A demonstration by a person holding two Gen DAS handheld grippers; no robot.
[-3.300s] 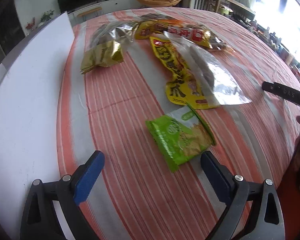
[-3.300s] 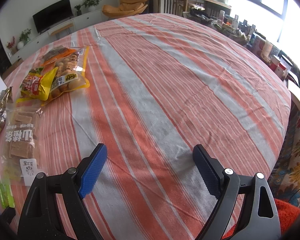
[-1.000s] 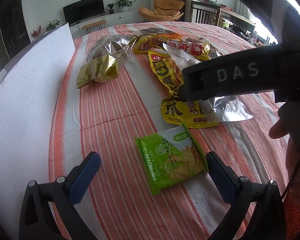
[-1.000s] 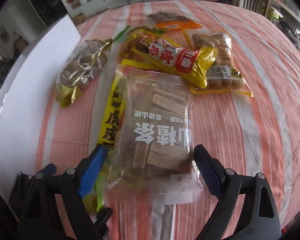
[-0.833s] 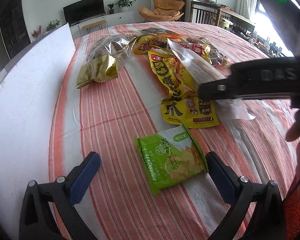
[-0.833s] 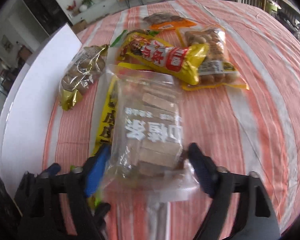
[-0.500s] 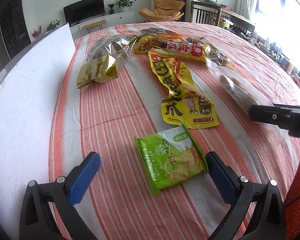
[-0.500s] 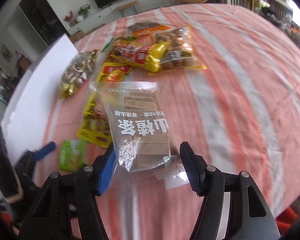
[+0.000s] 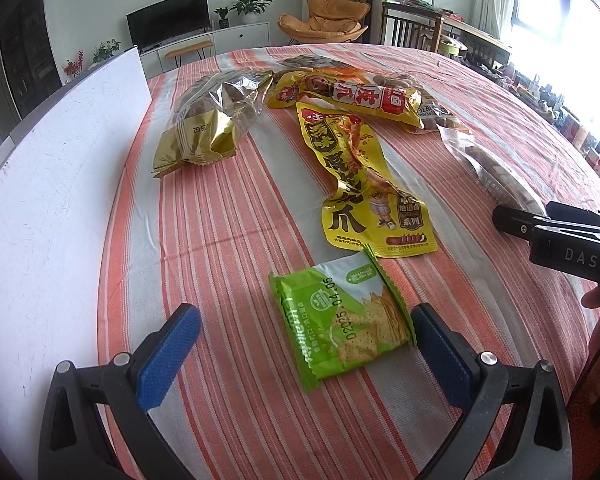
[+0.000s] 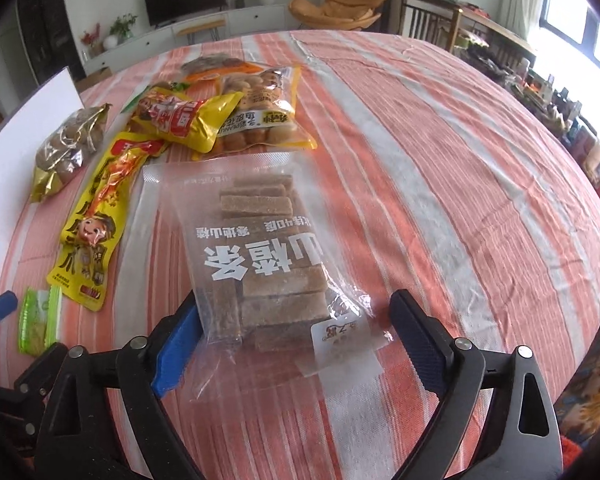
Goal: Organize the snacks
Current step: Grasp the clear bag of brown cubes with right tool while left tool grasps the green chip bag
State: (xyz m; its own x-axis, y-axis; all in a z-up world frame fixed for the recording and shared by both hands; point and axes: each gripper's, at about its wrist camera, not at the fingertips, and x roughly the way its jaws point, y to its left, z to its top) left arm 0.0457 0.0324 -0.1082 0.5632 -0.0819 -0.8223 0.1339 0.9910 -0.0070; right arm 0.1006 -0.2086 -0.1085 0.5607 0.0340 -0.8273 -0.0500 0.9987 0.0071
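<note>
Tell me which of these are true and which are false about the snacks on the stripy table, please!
1. The green cracker packet lies between the fingers of the left hand-held gripper. True.
2. The clear bag of brown bars is standing upright. False: it lies flat on the striped tablecloth.
3. The right hand-held gripper is squeezing the clear bag. False: its jaws are opening, with the bag's near end lying between them.
4. The gold foil bag lies close to the white board. True.
5. The long yellow packet is on top of the green packet. False: they lie apart.
</note>
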